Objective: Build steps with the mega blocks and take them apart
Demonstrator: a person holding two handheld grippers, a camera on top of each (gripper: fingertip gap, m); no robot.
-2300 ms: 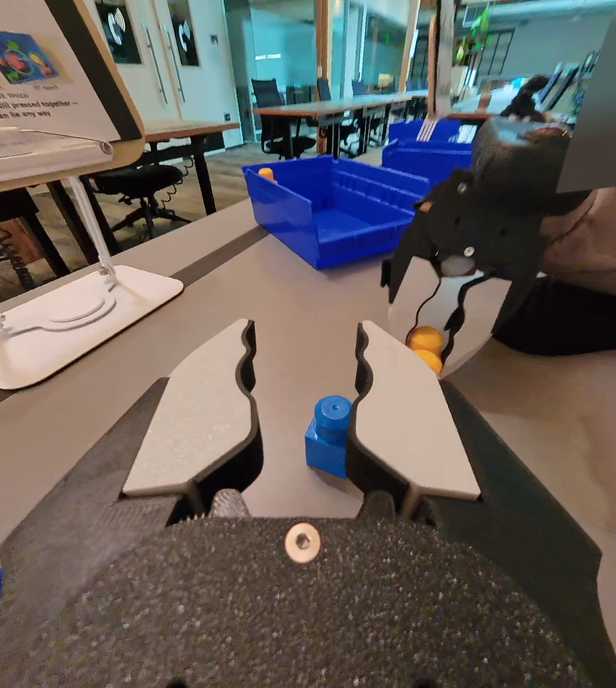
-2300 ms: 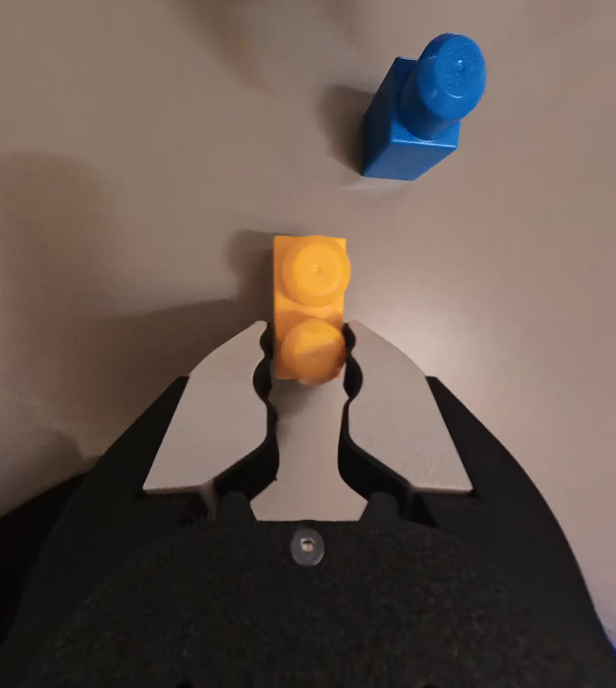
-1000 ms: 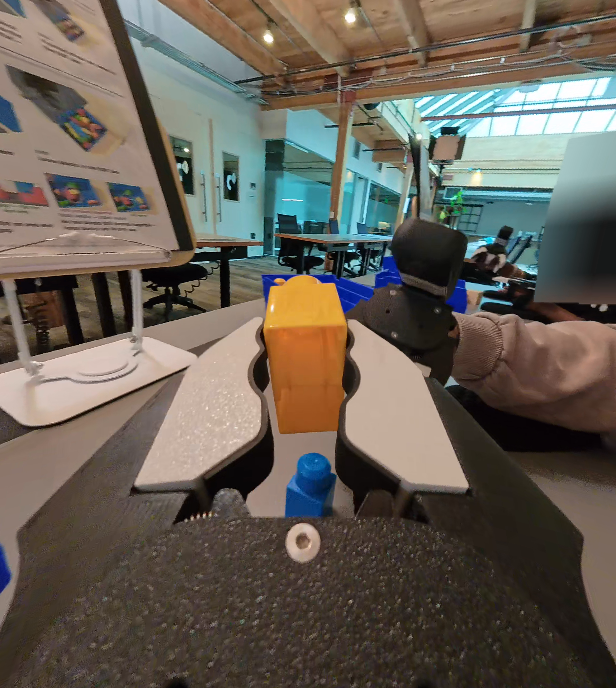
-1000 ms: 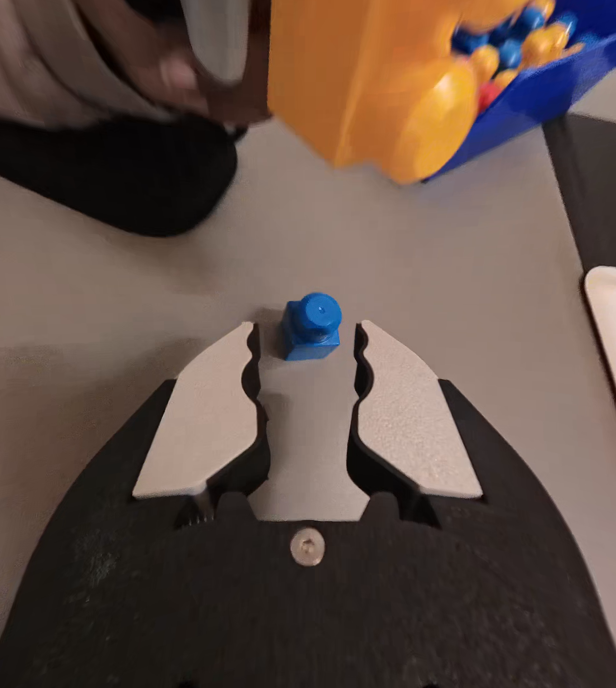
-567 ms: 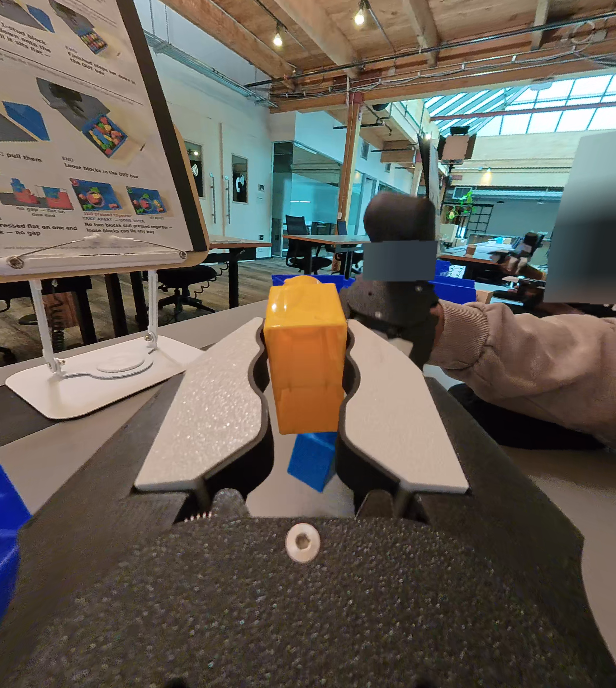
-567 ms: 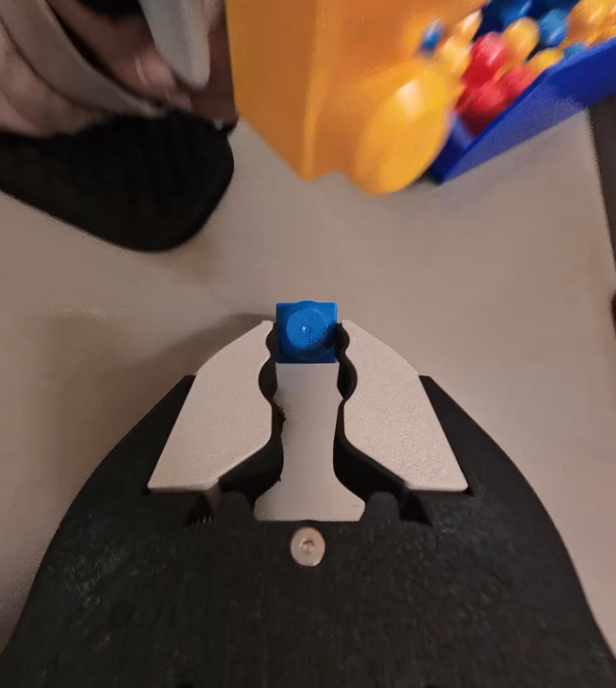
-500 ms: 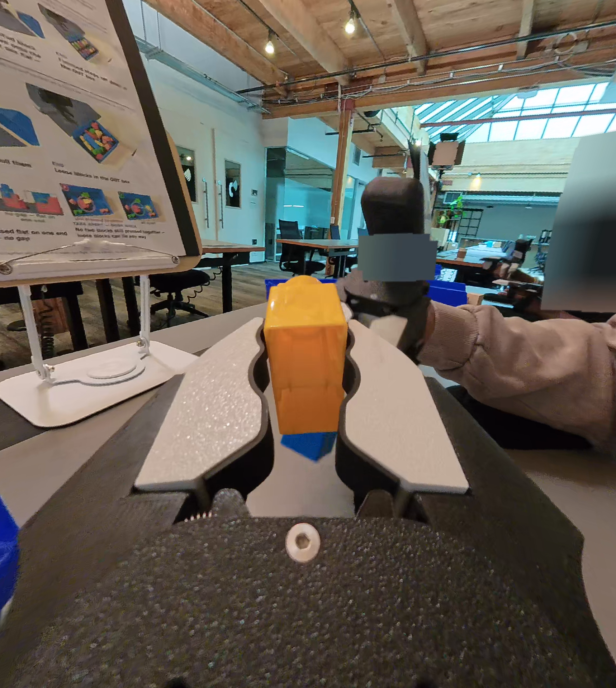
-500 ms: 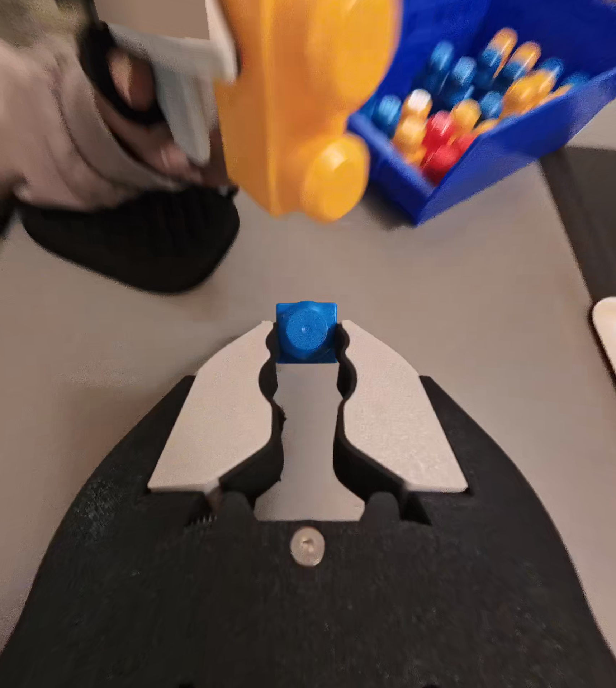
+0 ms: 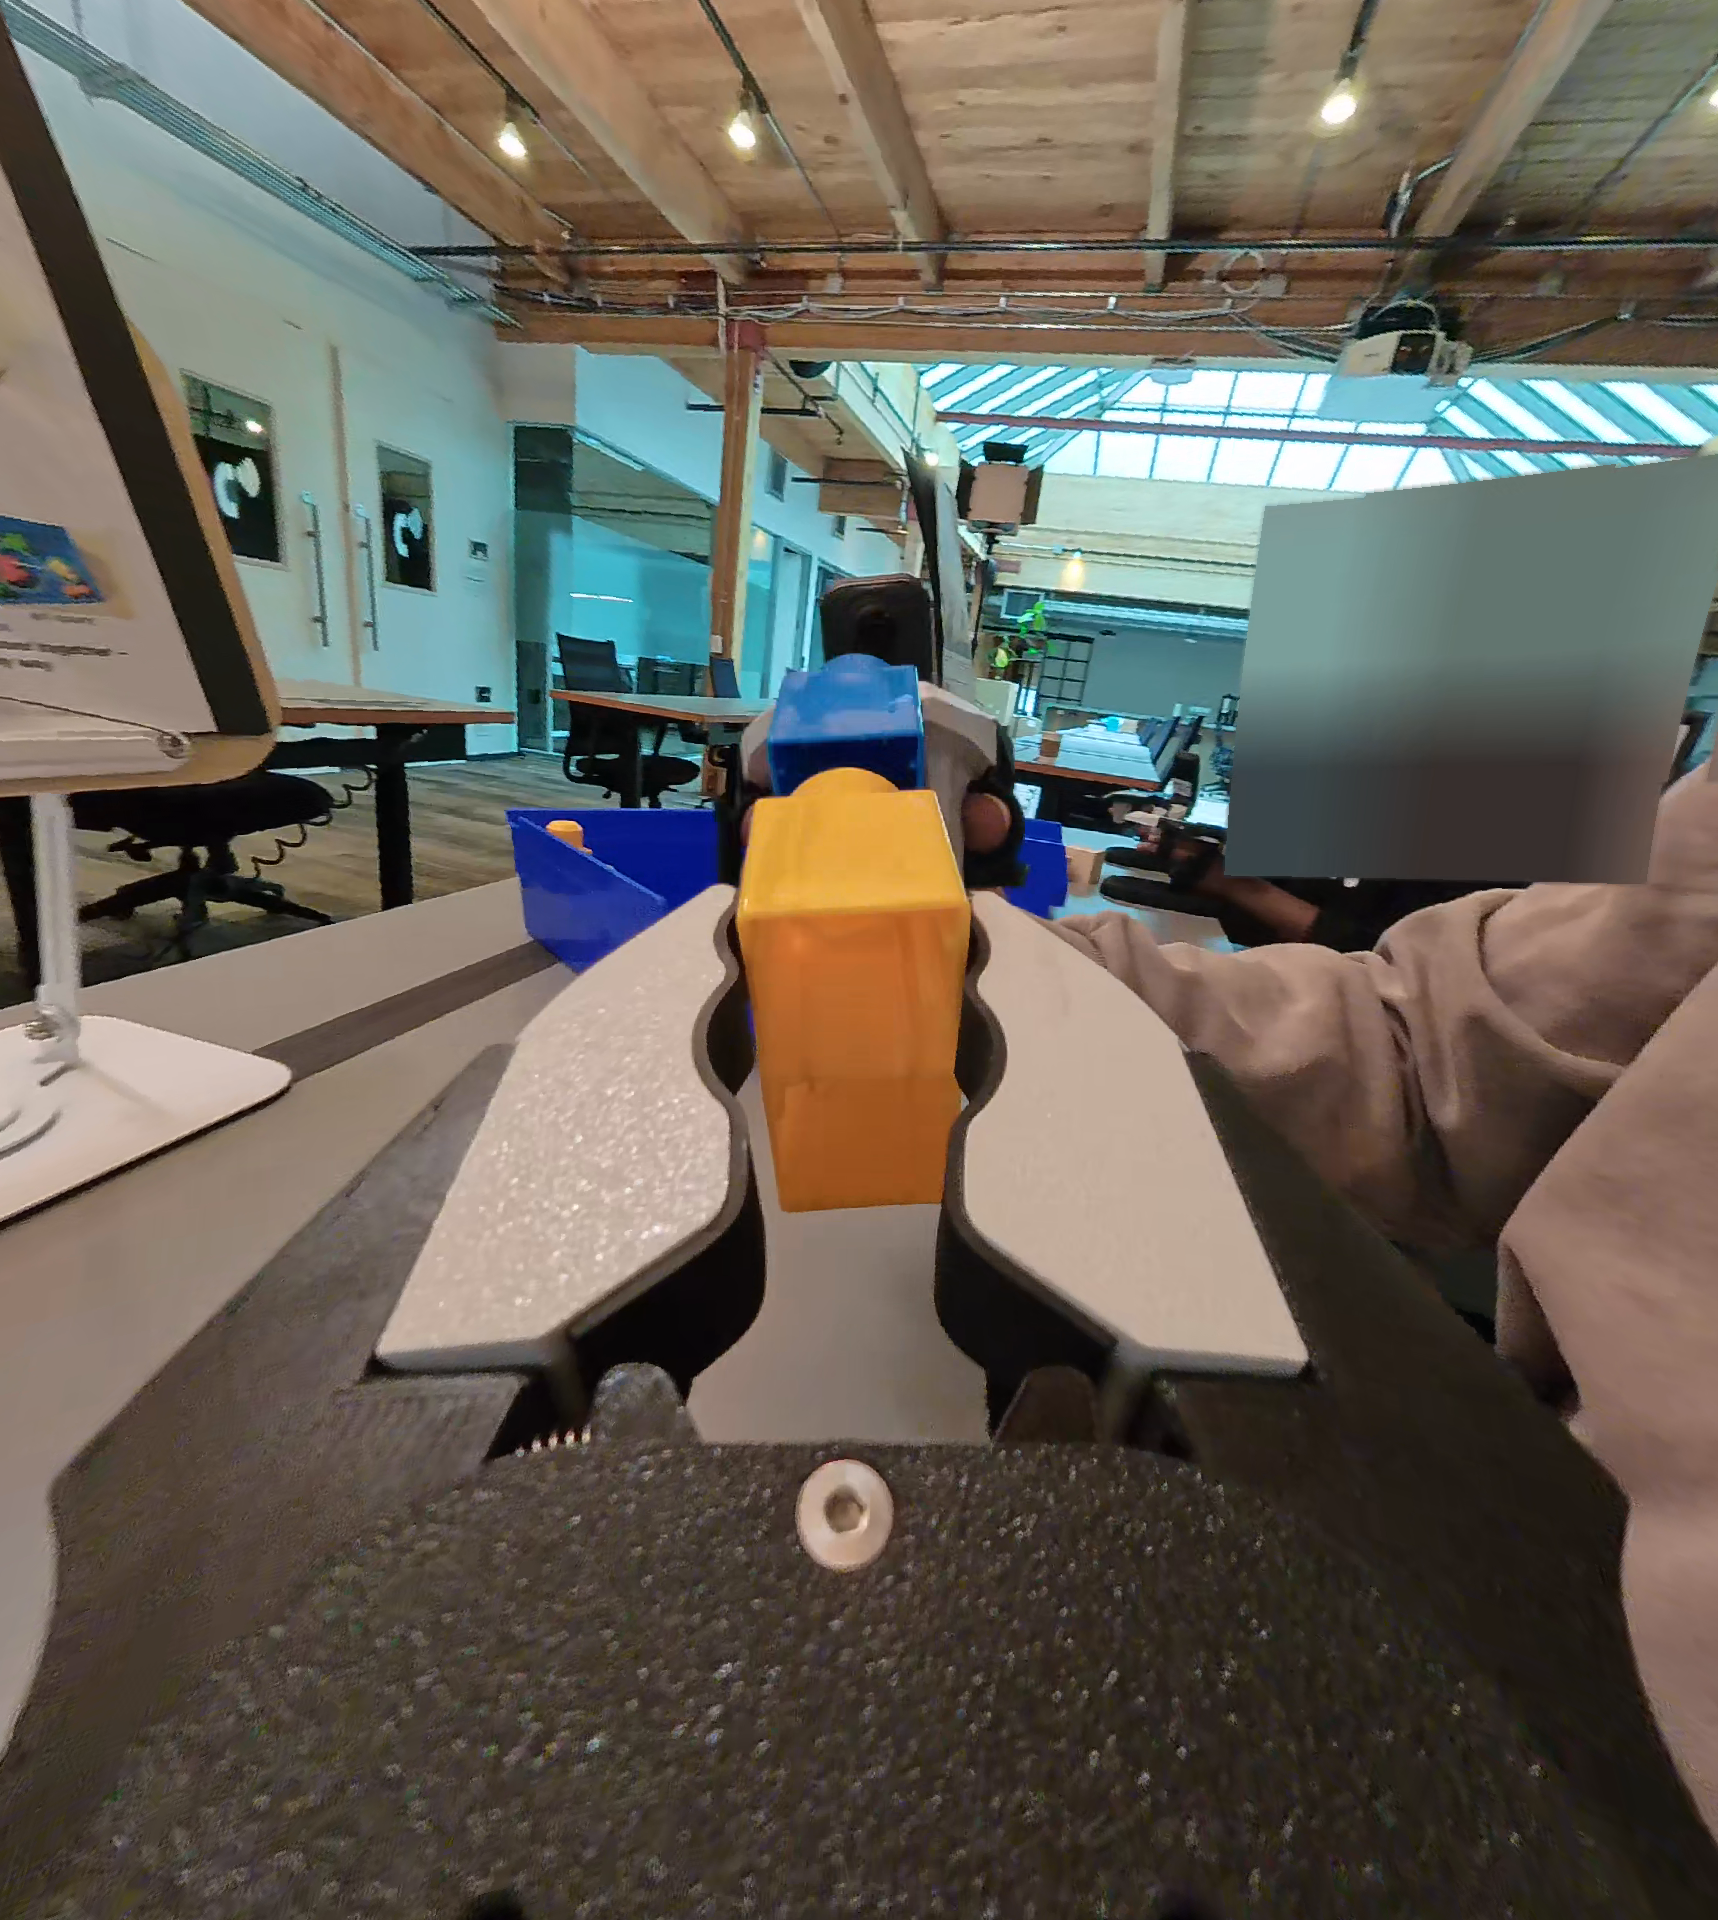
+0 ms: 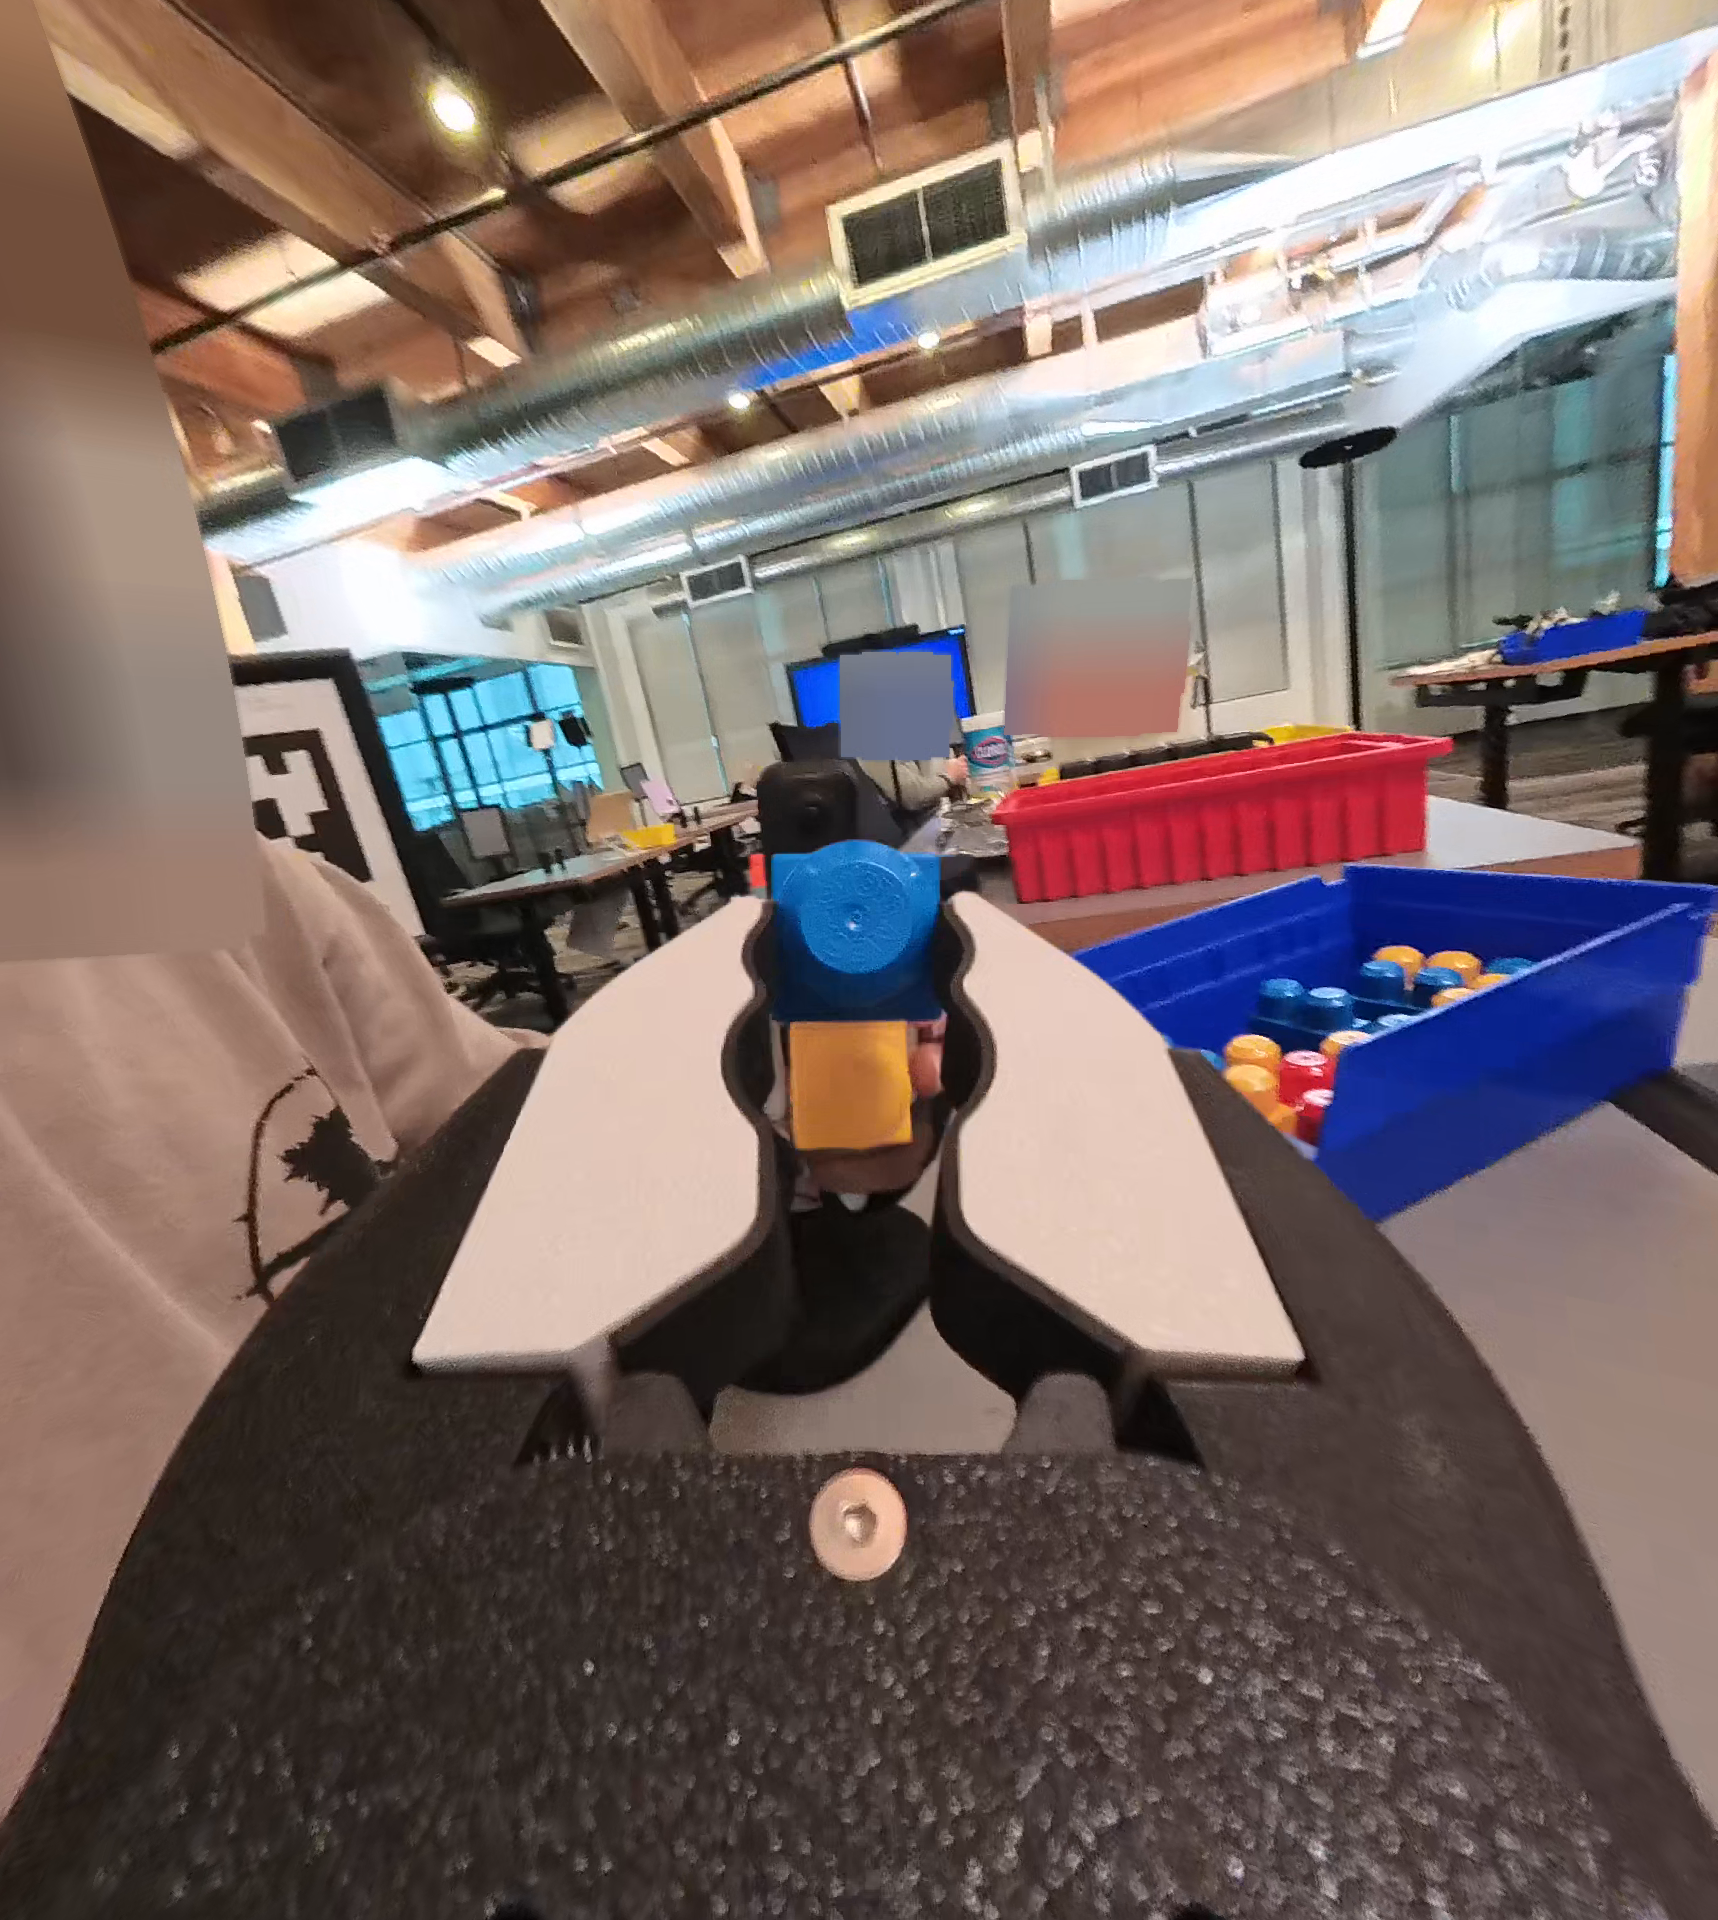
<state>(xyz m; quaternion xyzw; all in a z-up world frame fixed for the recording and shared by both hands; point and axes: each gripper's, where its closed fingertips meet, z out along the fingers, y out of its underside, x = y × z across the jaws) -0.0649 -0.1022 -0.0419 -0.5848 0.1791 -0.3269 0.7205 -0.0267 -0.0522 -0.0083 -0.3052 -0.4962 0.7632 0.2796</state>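
Note:
My left gripper [image 9: 850, 914] is shut on an orange two-stud block [image 9: 850, 1039] and holds it above the grey table [image 9: 159, 1351]. My right gripper [image 10: 853, 914] is shut on a blue one-stud block [image 10: 853, 951], with its stud facing the camera. The two grippers face each other in the air. In the left wrist view the blue block [image 9: 844, 732] sits right at the far stud of the orange block. In the right wrist view the orange block [image 10: 850, 1086] shows just below the blue one. I cannot tell whether the two blocks are pressed together.
A blue bin [image 10: 1520, 1049] with several loose blocks stands at the right, and a red bin [image 10: 1219, 831] stands behind it. Another blue bin [image 9: 606, 883] stands at the far side. A sign stand with a white base [image 9: 55, 1101] is at the left. A person's sleeve [image 9: 1354, 1039] is at the right. The tips of one gripper are about 8 cm away from the tips of the other.
The right gripper shut on the blue block on the table, lifted it and turned level. The blue block has come up to the far end of the orange block in my left gripper.

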